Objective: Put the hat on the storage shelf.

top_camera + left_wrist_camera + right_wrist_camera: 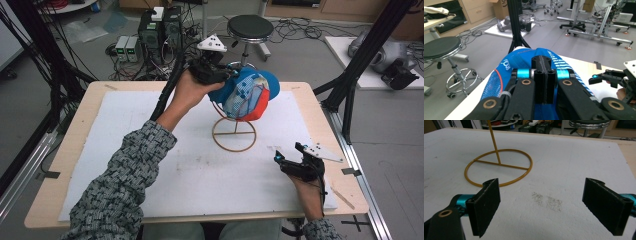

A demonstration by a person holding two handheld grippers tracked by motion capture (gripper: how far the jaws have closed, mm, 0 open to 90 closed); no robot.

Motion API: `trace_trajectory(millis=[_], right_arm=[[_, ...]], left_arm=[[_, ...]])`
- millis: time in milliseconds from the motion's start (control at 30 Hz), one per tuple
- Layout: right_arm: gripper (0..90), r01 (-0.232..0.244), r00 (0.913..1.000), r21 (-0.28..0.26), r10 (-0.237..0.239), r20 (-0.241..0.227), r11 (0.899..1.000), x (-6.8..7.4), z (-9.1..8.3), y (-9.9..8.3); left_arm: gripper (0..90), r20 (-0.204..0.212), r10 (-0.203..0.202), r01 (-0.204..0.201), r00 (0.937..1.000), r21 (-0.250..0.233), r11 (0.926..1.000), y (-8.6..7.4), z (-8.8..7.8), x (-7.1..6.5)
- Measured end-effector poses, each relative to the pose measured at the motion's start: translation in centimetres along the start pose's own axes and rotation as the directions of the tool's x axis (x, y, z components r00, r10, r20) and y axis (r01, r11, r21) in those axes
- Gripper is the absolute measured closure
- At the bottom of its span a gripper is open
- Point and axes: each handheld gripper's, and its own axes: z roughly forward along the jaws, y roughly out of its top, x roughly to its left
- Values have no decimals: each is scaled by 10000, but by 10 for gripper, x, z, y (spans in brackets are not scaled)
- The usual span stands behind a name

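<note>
Left hand-held gripper (231, 73) clamping cap (247, 95), brim rearward

I see a cap (248, 94) sitting high on a thin golden wire stand (234, 134), well above the worktop. Its crown is mostly blue, with a panel of pale patterned fabric and a red-orange patch on the lower side facing me. A blue brim juts out toward the far right. In the left gripper view, the cap (506, 72) shows blue mesh, white lettering, white stripes and a thin red seam. The cap tilts, draped over the stand's top. The stand's round base ring, crossed by a straight bar, rests flat on the white sheet, and its slim upright rod (494, 142) rises from that bar.
</note>
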Motion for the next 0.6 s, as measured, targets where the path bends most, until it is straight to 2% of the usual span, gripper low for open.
trace_trajectory(millis=[100,400,600], right_arm=[[138,6,10000,-11,-6,10,10000,0,0,0],[138,4,10000,46,-4,-64,10000,0,0,0],[138,-16,10000,73,16,-82,10000,0,0,0]], left_arm=[[896,-95,156,-155,9998,130,9998,-1,4,-3],[895,-210,251,-249,9995,93,9996,-4,14,-3],[894,-328,201,-199,9993,60,9998,-10,15,4]])
